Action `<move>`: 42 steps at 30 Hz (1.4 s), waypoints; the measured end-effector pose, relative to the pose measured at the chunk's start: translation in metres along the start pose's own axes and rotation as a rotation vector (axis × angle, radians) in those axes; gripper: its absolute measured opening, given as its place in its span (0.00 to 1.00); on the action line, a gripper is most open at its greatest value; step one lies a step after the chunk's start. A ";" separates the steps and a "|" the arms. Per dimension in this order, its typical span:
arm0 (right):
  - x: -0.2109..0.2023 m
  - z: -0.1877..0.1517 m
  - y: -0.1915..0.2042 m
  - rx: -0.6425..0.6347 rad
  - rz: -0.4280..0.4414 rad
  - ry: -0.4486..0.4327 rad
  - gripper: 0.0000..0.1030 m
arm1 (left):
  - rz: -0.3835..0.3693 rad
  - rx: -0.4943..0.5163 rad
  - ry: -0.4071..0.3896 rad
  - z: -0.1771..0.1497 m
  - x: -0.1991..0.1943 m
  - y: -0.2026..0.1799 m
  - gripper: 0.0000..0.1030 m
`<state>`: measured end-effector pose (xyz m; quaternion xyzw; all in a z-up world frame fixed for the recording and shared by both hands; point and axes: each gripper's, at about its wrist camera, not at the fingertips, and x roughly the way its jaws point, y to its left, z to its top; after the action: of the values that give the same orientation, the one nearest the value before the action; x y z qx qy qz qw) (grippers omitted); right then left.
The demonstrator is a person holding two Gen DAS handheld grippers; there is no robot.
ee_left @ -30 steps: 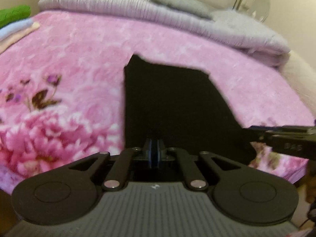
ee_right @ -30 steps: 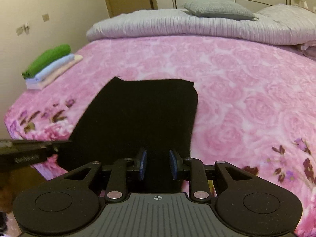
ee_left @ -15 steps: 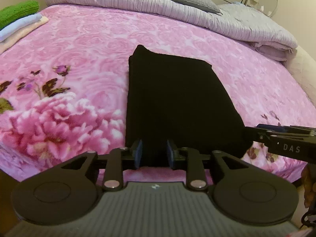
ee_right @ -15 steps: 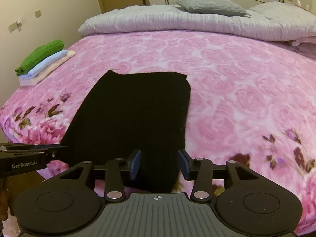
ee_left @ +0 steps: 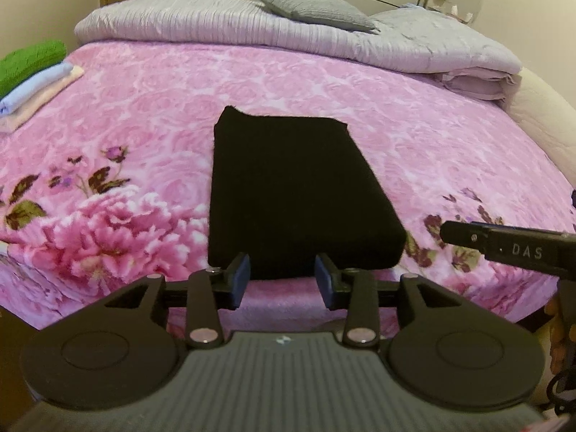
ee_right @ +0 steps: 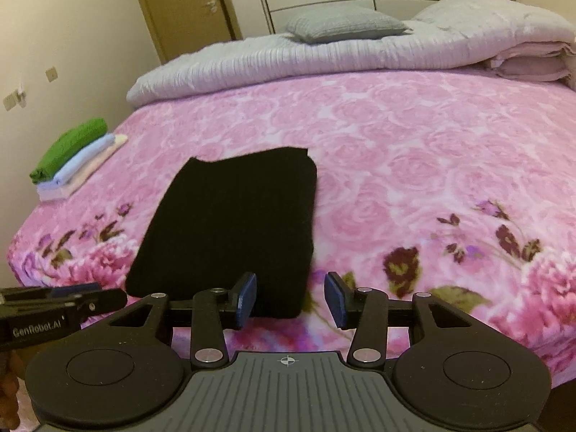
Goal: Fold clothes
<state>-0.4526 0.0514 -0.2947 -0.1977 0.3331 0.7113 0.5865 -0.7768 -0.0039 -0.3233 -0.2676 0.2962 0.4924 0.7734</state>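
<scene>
A black garment [ee_left: 288,194] [ee_right: 234,223] lies folded into a neat rectangle near the front edge of the pink flowered bed. My left gripper [ee_left: 282,280] hovers just short of its near edge; its jaws are opening and hold nothing. My right gripper [ee_right: 289,297] stands open over the garment's near right corner, also empty, its pads clear of the cloth. Each gripper's fingers show at the edge of the other's view: the right gripper [ee_left: 504,246] and the left gripper [ee_right: 54,297].
A stack of folded clothes, green on top [ee_right: 72,154] [ee_left: 28,72], sits at the bed's left edge. A rolled grey quilt [ee_left: 288,36] and a grey pillow [ee_right: 345,27] lie across the head. The pink blanket [ee_right: 432,165] is bare to the right.
Both grippers let go of the black garment, opened and drew back and up from it. The garment now lies flat and whole in both views.
</scene>
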 end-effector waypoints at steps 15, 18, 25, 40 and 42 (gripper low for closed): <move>-0.002 0.011 -0.016 0.115 0.110 -0.022 0.65 | 0.057 0.006 -0.043 0.014 -0.014 -0.002 0.38; 0.000 0.010 -0.028 0.174 0.119 -0.028 0.75 | 0.051 0.017 -0.035 0.019 -0.008 -0.006 0.38; 0.018 0.017 -0.052 0.290 0.183 -0.007 0.75 | 0.024 -0.004 -0.004 0.030 0.018 0.002 0.39; 0.077 0.002 -0.096 0.538 0.275 0.107 0.75 | -0.257 -0.603 0.083 -0.002 0.078 0.137 0.48; 0.082 0.003 -0.097 0.526 0.277 0.119 0.75 | -0.288 -0.664 0.093 -0.004 0.088 0.144 0.48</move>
<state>-0.3782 0.1197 -0.3715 -0.0330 0.5636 0.6609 0.4944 -0.8804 0.0998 -0.4078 -0.5652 0.1140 0.4350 0.6916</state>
